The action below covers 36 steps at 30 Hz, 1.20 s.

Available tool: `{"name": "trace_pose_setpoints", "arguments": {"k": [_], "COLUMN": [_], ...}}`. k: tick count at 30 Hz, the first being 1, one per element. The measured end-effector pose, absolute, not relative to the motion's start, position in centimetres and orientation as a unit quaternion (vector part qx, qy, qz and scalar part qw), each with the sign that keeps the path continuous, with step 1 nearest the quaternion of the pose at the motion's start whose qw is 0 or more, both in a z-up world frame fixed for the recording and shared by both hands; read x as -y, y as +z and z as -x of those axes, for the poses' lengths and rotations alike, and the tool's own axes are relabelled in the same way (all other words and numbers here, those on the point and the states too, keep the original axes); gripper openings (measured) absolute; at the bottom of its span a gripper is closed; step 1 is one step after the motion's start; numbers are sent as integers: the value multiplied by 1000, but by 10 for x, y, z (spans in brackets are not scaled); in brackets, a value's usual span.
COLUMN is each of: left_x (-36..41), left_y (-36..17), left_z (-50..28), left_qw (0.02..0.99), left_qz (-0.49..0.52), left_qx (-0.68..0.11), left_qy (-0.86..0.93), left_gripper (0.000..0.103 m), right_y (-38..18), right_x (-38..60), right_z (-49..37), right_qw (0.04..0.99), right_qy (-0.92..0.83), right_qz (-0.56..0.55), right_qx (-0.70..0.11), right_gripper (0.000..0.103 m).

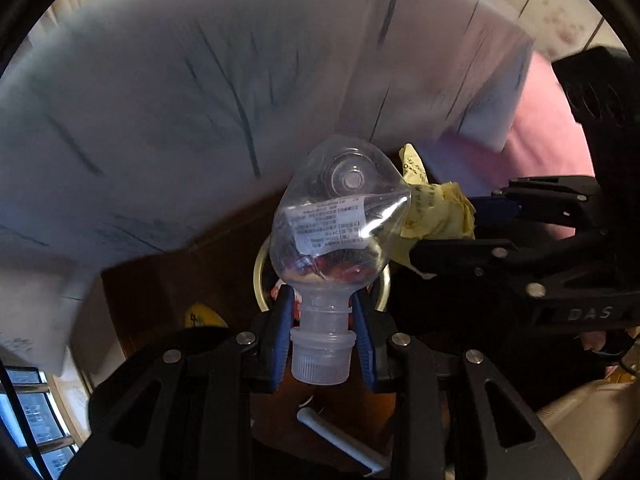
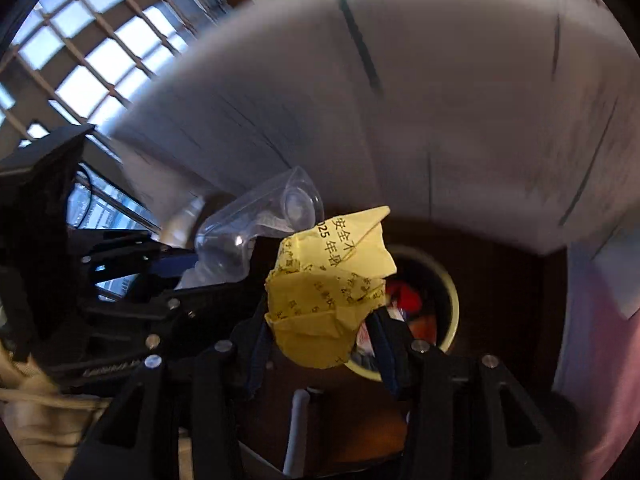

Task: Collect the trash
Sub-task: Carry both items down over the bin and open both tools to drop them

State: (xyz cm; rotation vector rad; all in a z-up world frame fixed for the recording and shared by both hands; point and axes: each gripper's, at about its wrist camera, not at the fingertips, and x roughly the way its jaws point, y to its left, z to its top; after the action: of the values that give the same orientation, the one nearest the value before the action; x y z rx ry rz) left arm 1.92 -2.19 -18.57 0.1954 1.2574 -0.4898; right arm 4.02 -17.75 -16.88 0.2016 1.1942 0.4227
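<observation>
Left gripper clamps a clear bottle's neck (cap on); right gripper pinches crumpled yellow paper.

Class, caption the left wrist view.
Left tongs grip a crushed clear bottle above the bin.

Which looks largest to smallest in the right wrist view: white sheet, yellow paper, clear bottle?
1. white sheet
2. yellow paper
3. clear bottle
The paper is nearer the camera, so ranks 2 and 3 are unsure.

Home room, barred window, dark wooden floor, waste bin (wrappers inside)
</observation>
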Motion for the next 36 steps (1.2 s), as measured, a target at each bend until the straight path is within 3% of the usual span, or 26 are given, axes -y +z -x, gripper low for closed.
{"name": "trace_pose_setpoints", "arguments": {"k": [8,16,17,21,22,36], "left_x": [38,44,45,38,36,31], "left_y": [-282,-319,-322,-332,-333,-334], "left_z": [-58,-77,-78,-84,-85,-88], "left_qw": [726,709,706,702,700,701], "left_qz": [-99,-74,-71,-57,-54,-56], "left_qx": [-647,-673,-677,-687,-689,-693], "left_qy": [-212,-198,-197,-182,-181,-162], "left_gripper": [27,28,30,80,83,88], "right_y": [-268,-324,-327,-336,-338,-333], "right_x": [198,218,219,217,215,213], "right_z": [-73,-86,-82,-85,-85,-83], "right_qw": [764,725,723,710,709,721], "right_qy": [121,66,64,53,51,44], "right_qz": [-150,-200,-200,-207,-207,-191], "right_qx": [-615,-656,-658,-671,-672,-665], "right_gripper": [46,51,55,68,70,71]}}
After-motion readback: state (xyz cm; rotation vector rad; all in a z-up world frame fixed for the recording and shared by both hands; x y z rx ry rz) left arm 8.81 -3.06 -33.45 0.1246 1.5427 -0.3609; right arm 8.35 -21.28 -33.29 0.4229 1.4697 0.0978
